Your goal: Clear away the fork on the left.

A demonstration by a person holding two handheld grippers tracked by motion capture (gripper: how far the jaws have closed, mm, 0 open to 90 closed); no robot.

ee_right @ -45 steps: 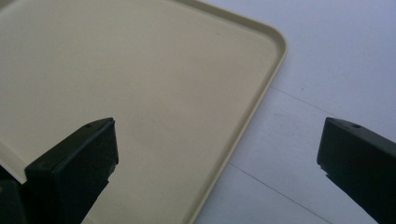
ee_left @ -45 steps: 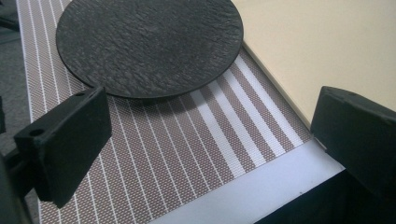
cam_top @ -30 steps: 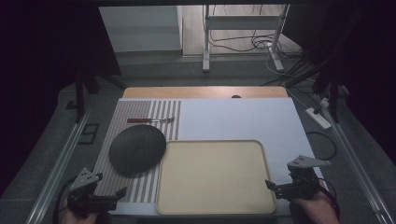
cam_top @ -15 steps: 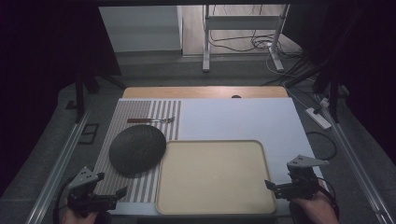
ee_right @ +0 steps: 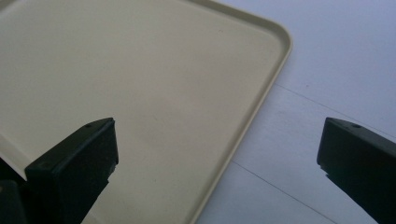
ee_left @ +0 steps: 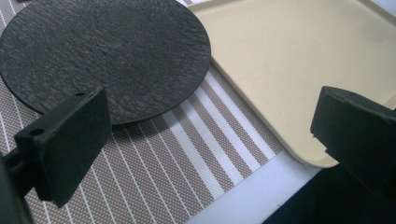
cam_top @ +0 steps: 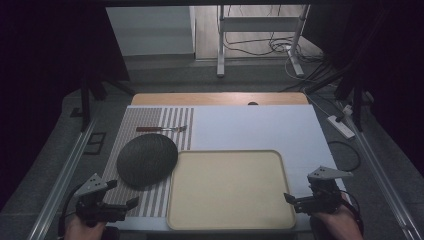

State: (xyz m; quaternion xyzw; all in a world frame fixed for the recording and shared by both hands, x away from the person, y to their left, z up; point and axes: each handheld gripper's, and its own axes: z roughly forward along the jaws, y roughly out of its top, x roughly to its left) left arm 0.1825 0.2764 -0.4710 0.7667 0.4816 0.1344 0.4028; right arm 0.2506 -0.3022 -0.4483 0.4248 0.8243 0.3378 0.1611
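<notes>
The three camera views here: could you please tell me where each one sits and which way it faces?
High view: above the table's near side, looking forward and down; left gripper and right gripper in hands at the bottom.
Left gripper view: rides that gripper, facing black plate on striped mat; own jaws apart.
Right gripper view: faces beige tray; jaws apart.
Shared: the tray.

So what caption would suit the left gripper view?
Open left claw over a striped mat, between plate and tray.

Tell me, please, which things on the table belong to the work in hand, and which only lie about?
Belong to the work:
round black textured plate
beige rectangular plastic tray
left gripper, open
right gripper, open

Only lying about:
fork with reddish-brown handle
striped brown-and-white placemat
white table cover
</notes>
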